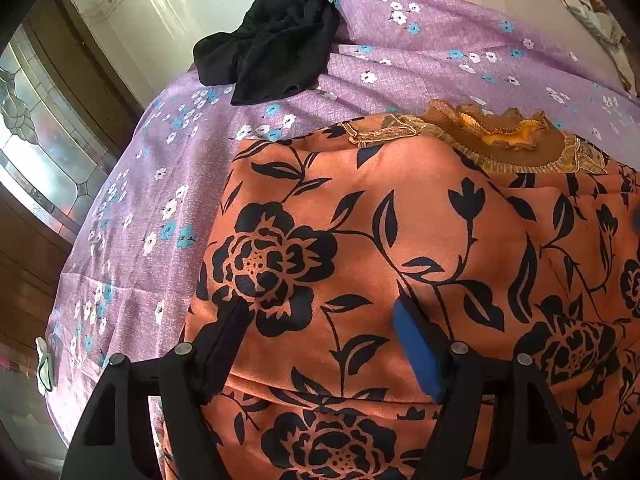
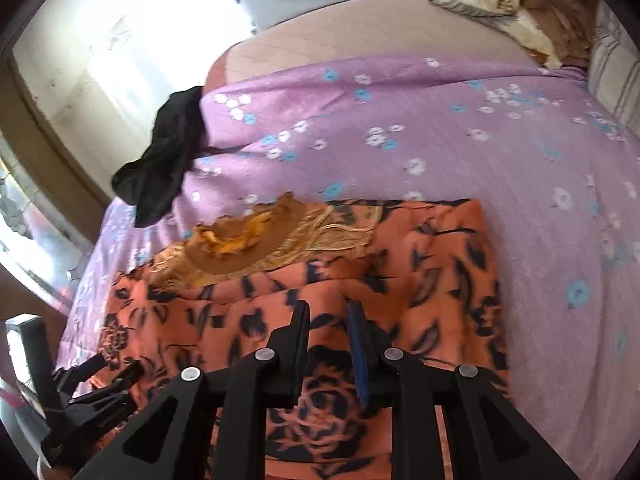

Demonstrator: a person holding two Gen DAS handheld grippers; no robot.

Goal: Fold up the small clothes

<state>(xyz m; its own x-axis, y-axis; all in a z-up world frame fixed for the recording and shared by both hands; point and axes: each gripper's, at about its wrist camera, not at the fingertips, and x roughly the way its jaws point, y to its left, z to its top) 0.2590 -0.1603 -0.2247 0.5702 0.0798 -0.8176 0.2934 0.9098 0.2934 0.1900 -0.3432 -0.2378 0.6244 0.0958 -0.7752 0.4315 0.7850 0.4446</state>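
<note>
Both over orange floral garment [image 1: 400, 240]: left gripper [image 1: 324, 312] spread wide, right gripper [image 2: 328, 312] jaws slightly apart, pinching nothing. Black garment [image 1: 272, 44] beyond it.

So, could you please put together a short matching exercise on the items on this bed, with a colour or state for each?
Things:
1. garment
2. cloth
3. sheet
4. left claw

Descriptions:
A. purple with small flowers
B. orange with black flowers
C. open, above the garment
D. black, crumpled at the bed's edge

Pairs: 1-B, 2-D, 3-A, 4-C
</note>
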